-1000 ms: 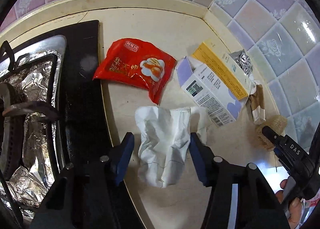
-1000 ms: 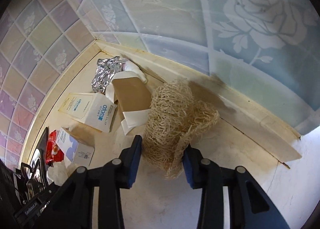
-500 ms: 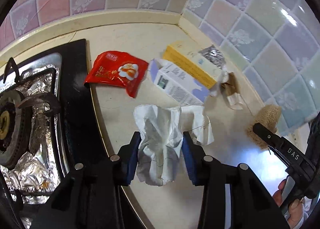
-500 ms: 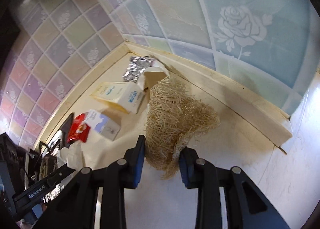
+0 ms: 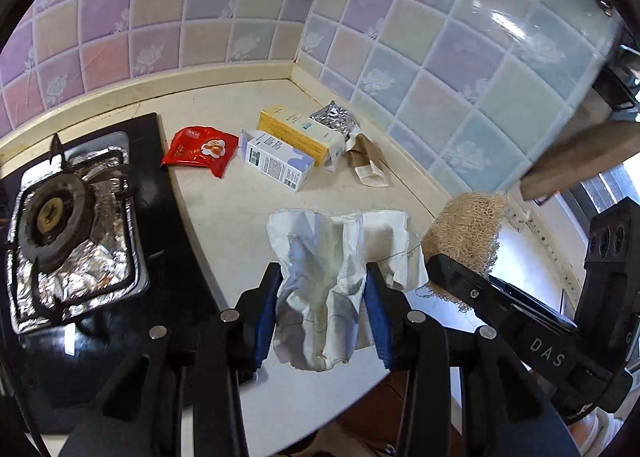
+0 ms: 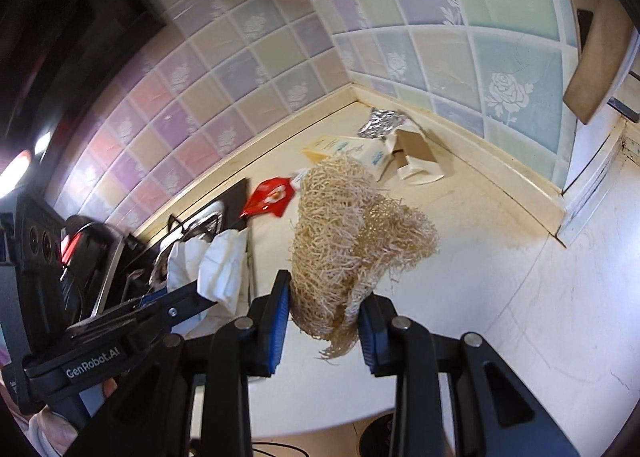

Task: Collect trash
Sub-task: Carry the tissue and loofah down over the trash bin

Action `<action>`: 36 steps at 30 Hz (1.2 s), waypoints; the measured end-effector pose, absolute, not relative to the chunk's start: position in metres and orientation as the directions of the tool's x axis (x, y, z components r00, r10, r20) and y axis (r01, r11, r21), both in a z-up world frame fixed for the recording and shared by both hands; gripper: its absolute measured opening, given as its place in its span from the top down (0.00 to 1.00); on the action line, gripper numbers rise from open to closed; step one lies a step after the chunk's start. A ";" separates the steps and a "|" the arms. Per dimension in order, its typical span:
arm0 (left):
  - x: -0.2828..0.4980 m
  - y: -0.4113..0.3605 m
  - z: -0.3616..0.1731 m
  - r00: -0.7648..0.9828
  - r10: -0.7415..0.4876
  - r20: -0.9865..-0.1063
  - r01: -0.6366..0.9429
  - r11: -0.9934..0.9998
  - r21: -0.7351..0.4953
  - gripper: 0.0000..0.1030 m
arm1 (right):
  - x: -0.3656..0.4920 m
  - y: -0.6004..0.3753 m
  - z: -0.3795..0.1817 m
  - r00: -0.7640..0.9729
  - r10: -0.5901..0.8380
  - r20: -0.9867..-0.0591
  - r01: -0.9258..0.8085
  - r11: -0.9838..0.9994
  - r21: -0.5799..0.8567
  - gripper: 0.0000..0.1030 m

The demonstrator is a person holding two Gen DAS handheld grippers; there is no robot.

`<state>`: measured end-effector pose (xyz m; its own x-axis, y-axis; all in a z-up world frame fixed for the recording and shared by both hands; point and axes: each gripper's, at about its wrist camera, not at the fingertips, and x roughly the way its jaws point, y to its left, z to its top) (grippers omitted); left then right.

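**Both grippers loaded, no bin in sight**

Your left gripper (image 5: 320,309) pinches the crumpled white paper (image 5: 332,273), which runs lengthwise between the fingers, clear of the counter (image 5: 240,217). Your right gripper (image 6: 322,321) pinches the straw-coloured fibre bundle (image 6: 348,233), its bulk fanning out ahead of the fingertips. Further out, the red snack packet (image 5: 200,149), two cartons (image 5: 288,149) and crumpled foil (image 5: 334,119) lie near the tiled corner. I judge you must drop both loads first; no trash container shows.
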<state>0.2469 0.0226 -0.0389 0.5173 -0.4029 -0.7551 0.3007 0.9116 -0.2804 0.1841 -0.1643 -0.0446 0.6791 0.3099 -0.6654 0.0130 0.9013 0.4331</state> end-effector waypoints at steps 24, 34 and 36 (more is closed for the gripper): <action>0.064 0.043 -0.085 0.471 -0.353 -0.808 0.273 0.930 -0.247 0.62 | 0.033 -0.138 -0.076 0.508 0.355 -0.785 -0.047 0.921 0.386 0.70; 0.031 0.031 -0.155 0.337 -0.296 -0.894 0.249 0.944 -0.218 0.62 | 0.009 -0.119 -0.132 0.411 0.307 -0.859 -0.052 0.948 0.314 0.70; 0.026 0.030 -0.165 0.320 -0.288 -0.903 0.250 0.945 -0.212 0.62 | 0.006 -0.114 -0.145 0.386 0.296 -0.873 -0.057 0.953 0.298 0.70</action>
<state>0.0261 0.0299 -0.1653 0.3204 -0.2877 -0.9025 0.2502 0.9447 -0.2123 0.0056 -0.1143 -0.1453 0.3864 0.2963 -0.8734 -0.0567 0.9528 0.2982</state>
